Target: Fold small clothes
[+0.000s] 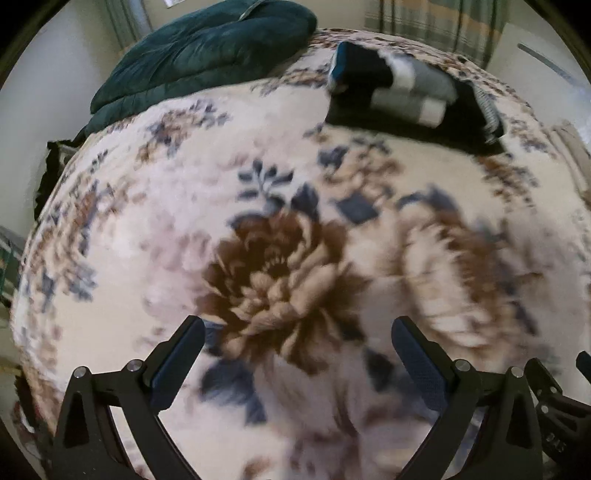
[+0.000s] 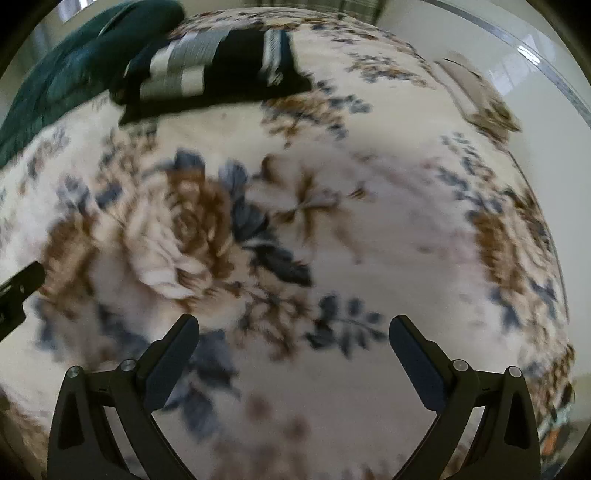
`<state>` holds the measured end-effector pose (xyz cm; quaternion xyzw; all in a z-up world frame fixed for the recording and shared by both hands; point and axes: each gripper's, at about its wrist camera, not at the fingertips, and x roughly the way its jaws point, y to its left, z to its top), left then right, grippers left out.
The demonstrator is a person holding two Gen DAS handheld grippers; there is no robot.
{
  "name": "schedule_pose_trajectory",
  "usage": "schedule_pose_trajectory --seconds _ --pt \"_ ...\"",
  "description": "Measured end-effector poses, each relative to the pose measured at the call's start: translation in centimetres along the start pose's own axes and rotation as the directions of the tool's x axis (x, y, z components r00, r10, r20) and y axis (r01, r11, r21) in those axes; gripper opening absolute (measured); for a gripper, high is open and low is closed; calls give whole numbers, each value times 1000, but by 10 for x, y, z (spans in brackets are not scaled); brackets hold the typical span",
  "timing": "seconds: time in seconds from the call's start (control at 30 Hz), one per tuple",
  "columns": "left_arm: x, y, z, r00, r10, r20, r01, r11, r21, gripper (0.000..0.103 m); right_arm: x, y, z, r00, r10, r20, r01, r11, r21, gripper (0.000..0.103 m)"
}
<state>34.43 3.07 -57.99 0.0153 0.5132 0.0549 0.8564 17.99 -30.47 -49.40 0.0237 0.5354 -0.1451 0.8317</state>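
Observation:
A folded dark garment with grey and white stripes (image 1: 410, 92) lies at the far side of the floral bed cover (image 1: 184, 206); it also shows in the right wrist view (image 2: 221, 62) at the upper left. My left gripper (image 1: 297, 328) is open and empty, above the cover's brown flower, far short of the garment. My right gripper (image 2: 294, 326) is open and empty above the cover (image 2: 388, 240). The left gripper's edge (image 2: 18, 291) shows at the left of the right wrist view. Both views are blurred.
A dark green quilt (image 1: 207, 48) is bunched at the far left of the bed, next to the folded garment; it also shows in the right wrist view (image 2: 74, 62). Curtains (image 1: 436, 29) hang behind the bed. The bed's right edge (image 2: 554, 258) drops to the floor.

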Motion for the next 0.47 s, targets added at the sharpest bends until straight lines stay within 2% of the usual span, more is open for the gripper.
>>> schedule_pose_trajectory --seconds 0.13,0.2,0.23,0.3,0.4,0.47 --pt "54 4 -34 999 -21 40 21 1000 -13 103 45 20 -21 995 1 96 3 999 -41 103" --pt "51 4 -47 988 -33 153 36 999 -18 103 48 18 -33 982 11 186 -11 1000 1 103" --pt "47 2 -49 984 -24 179 27 1000 -13 103 47 18 -36 979 14 202 -16 1000 7 103" --pt "46 -2 -48 984 -8 179 8 1000 -1 103 48 16 -37 979 29 200 -32 999 12 103" --pt "45 -1 -47 982 -24 189 27 1000 -12 103 50 9 -38 977 73 200 -81 996 35 103" --pt "45 0 -45 982 -35 186 39 999 -16 103 51 8 -39 978 74 197 -83 996 35 103"
